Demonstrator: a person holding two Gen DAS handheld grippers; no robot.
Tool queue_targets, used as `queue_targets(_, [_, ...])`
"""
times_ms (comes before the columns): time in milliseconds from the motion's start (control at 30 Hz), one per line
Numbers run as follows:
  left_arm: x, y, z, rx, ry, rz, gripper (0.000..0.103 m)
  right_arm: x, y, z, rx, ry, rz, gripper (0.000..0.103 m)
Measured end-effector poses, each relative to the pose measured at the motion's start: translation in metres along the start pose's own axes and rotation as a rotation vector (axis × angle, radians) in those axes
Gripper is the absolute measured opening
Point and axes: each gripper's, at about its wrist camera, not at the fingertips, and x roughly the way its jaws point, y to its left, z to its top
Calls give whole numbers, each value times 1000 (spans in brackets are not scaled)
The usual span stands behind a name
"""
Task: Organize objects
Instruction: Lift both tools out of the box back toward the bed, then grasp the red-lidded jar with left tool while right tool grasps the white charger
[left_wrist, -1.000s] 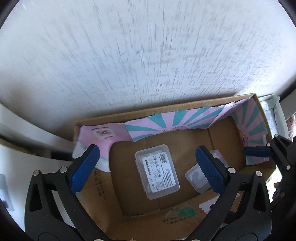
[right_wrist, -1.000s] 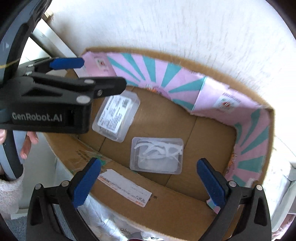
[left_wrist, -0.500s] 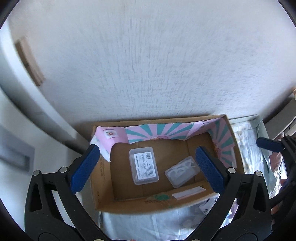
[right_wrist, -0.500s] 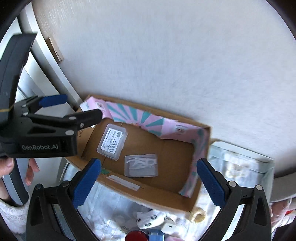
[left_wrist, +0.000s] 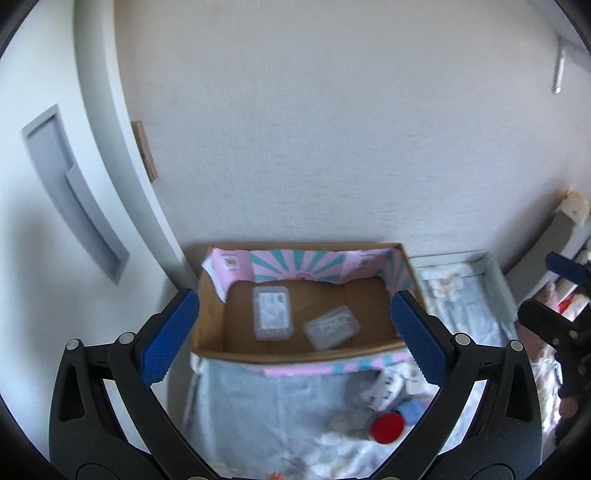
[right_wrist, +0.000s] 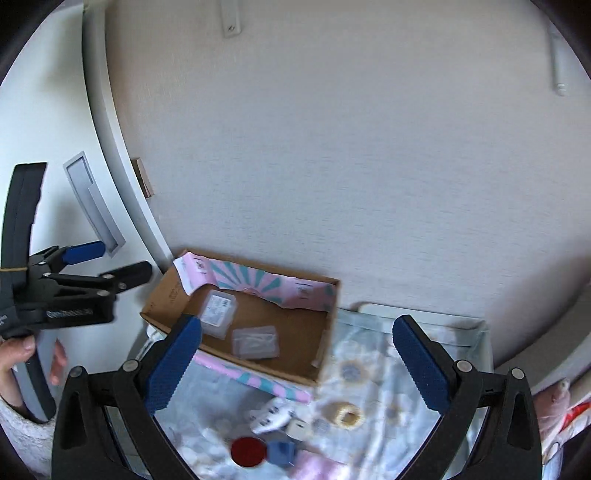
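Observation:
An open cardboard box (left_wrist: 210, 325) (right_wrist: 314, 365) with pink and teal lining stands against the wall on a light blue cloth. Inside lie a labelled clear plastic case (left_wrist: 272, 312) (right_wrist: 218, 312) and a second clear case (left_wrist: 331, 326) (right_wrist: 255, 341). My left gripper (left_wrist: 293, 338) is open and empty, raised well above and in front of the box. My right gripper (right_wrist: 297, 363) is open and empty, raised above the box's right front. The left gripper also shows in the right wrist view (right_wrist: 110, 264).
Small items lie on the cloth (right_wrist: 373, 398) before the box: a red round lid (left_wrist: 386, 426) (right_wrist: 248, 451), a blue cube (right_wrist: 280, 452), a white patterned piece (right_wrist: 271, 415), a cream ring (right_wrist: 343, 413). A white wall (left_wrist: 332, 129) rises behind; a white door frame (left_wrist: 110, 147) stands left.
Both grippers have pulled back and up from inside the box. The box now looks small and the cloth with its small items has come into view.

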Motion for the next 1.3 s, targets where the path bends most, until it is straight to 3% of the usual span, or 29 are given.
queue_targets(433, [-24, -41, -80, 15, -24, -17, 103, -33, -36, -67, -5, -35, 80, 103])
queue_targets(633, [-9, -58, -127, 66, -23, -44, 103, -16, -38, -98, -45, -10, 102, 103])
queue_targets(900, [38, -78, -190, 159, 37, -118, 101, 33, -42, -139, -83, 69, 152, 103])
queue_targets(1067, [73, -90, -219, 202, 96, -138, 93, 69, -44, -155, -142, 127, 180, 92])
queue_targets(1300, [100, -99, -235, 223, 116, -152, 83, 107, -39, -159, -285, 189, 225, 76])
